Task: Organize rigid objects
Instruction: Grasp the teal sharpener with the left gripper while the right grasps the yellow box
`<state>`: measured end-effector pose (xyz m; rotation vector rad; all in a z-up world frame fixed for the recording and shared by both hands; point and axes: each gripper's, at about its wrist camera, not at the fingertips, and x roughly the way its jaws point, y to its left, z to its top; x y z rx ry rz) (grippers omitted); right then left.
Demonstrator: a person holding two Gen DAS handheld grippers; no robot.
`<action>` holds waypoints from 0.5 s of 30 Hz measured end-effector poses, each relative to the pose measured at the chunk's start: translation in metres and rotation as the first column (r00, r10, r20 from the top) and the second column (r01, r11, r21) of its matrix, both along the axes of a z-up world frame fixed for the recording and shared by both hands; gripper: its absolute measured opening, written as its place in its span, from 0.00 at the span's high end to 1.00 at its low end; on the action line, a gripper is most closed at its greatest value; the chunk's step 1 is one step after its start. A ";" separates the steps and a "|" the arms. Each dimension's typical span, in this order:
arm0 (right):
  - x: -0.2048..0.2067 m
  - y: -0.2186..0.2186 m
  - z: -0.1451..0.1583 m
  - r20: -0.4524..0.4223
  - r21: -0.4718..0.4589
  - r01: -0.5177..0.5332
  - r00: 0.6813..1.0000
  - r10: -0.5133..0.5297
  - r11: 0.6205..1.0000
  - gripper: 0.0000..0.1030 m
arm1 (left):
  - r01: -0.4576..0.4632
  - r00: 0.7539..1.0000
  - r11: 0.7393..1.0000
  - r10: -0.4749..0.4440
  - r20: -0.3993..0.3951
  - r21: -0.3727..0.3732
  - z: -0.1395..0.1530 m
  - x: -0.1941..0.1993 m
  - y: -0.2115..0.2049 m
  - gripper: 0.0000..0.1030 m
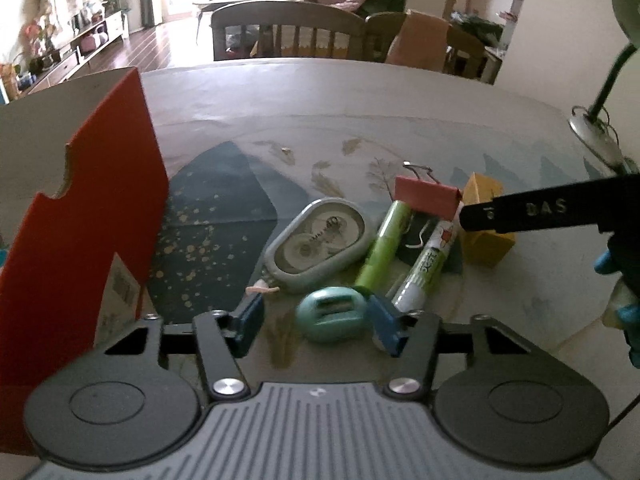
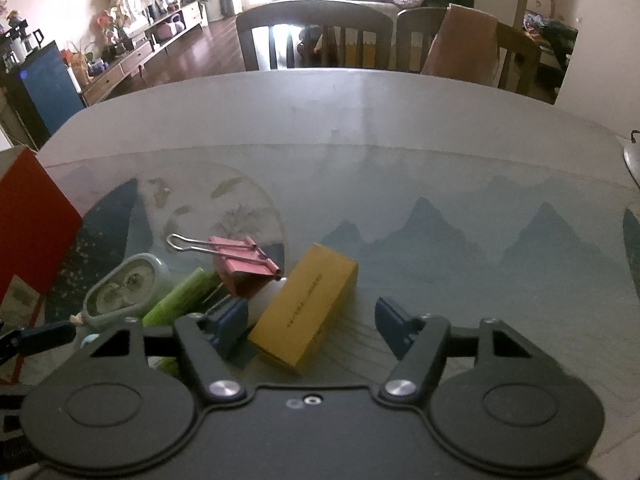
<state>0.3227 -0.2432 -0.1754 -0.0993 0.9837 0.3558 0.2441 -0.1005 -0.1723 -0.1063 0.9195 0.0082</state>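
Up close in the left wrist view, the left gripper (image 1: 316, 320) has its fingers spread wide around a small teal oval sharpener (image 1: 331, 314) on the desk (image 1: 360, 96), gripping nothing — a red box (image 1: 100, 216) stands at left.

From the right wrist view, the right gripper (image 2: 312, 324) is wide open too, empty, the yellow box (image 2: 306, 306) lying between its fingers, near the pink binder clip (image 2: 240, 260).

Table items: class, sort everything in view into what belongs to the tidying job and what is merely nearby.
Job items:
teal sharpener
correction tape
green marker
glue stick
pink binder clip
yellow box
red box

Merely nearby:
desk lamp
chairs
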 end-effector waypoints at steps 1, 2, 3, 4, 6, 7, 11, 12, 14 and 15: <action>0.001 0.000 -0.002 -0.004 0.002 0.003 1.000 -0.003 1.000 0.34 | 0.005 1.000 1.000 -0.005 0.002 -0.003 -0.001 0.000 0.000 0.50; 0.001 -0.001 -0.004 -0.008 0.004 0.008 1.000 -0.008 1.000 0.35 | 0.007 1.000 1.000 -0.007 0.006 -0.002 -0.001 -0.001 -0.001 0.50; 0.001 -0.001 -0.005 -0.009 0.007 0.013 1.000 -0.013 1.000 0.36 | 0.010 1.000 1.000 -0.010 0.008 0.000 -0.001 0.000 -0.001 0.50; 0.002 -0.001 -0.006 -0.010 0.007 0.016 1.000 -0.015 1.000 0.38 | 0.013 1.000 1.000 -0.013 0.008 0.000 -0.001 0.001 -0.001 0.52; 0.002 -0.002 -0.008 -0.016 0.006 0.020 1.000 -0.020 1.000 0.46 | 0.021 1.000 1.000 -0.021 0.010 -0.006 -0.001 0.001 -0.002 0.57; 0.003 -0.002 -0.009 -0.022 0.007 0.022 1.000 -0.021 1.000 0.52 | 0.023 1.000 1.000 -0.023 0.010 -0.006 -0.001 0.001 -0.003 0.59; 0.001 -0.005 -0.010 -0.020 0.008 0.030 0.999 -0.030 1.000 0.70 | 0.024 1.000 1.000 -0.024 0.006 -0.009 0.000 0.001 -0.005 0.65; 0.000 -0.006 -0.009 -0.020 0.015 0.030 0.999 -0.030 0.999 0.71 | 0.023 1.000 1.000 -0.023 0.006 -0.009 0.000 0.001 -0.004 0.65; -0.001 -0.009 -0.008 -0.021 0.013 0.040 0.999 -0.040 0.999 0.72 | 0.017 1.000 1.000 -0.017 0.006 -0.007 0.000 0.000 -0.004 0.65; -0.002 -0.011 -0.007 -0.018 0.013 0.042 0.999 -0.041 0.999 0.72 | 0.017 1.000 1.000 -0.017 0.004 -0.015 0.000 0.000 -0.003 0.65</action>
